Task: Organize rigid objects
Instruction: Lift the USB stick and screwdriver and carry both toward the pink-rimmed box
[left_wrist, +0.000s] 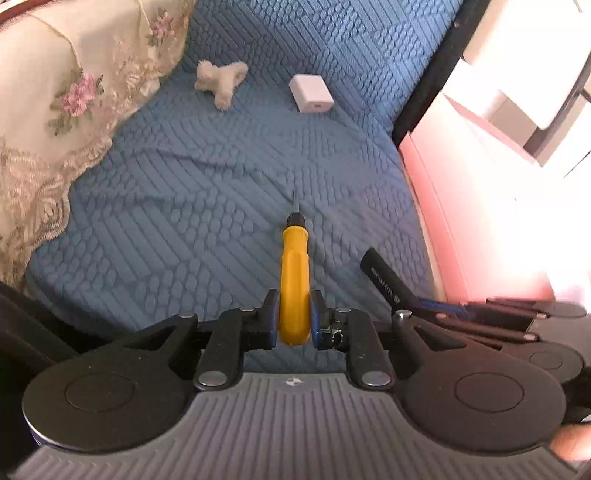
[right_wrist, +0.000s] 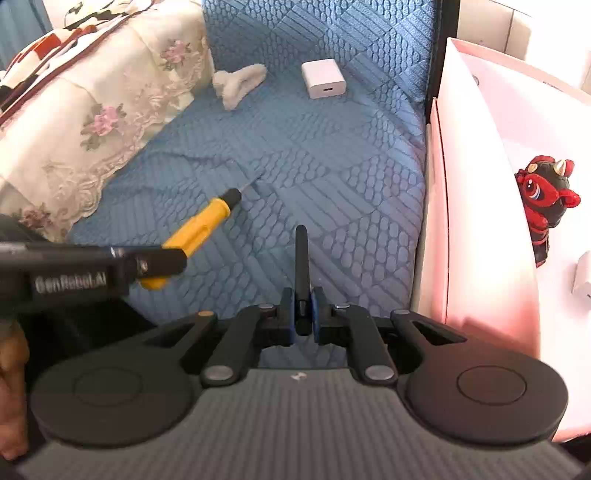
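Note:
My left gripper (left_wrist: 294, 317) is shut on a yellow-handled screwdriver (left_wrist: 293, 273), held above the blue quilted bed cover with its tip pointing away. It also shows in the right wrist view (right_wrist: 199, 230). My right gripper (right_wrist: 303, 314) is shut on a thin black flat bar (right_wrist: 301, 258), which shows at the right of the left wrist view (left_wrist: 384, 277). A white charger cube (left_wrist: 311, 93) (right_wrist: 323, 78) lies on the cover at the back. The pink-white box (right_wrist: 480, 184) stands to the right.
A small white plush toy (left_wrist: 221, 81) (right_wrist: 238, 83) lies left of the charger. A floral lace cloth (left_wrist: 55, 110) (right_wrist: 92, 122) covers the bed's left side. Inside the box sit a red-and-black plush (right_wrist: 545, 201) and a white object (right_wrist: 583, 275).

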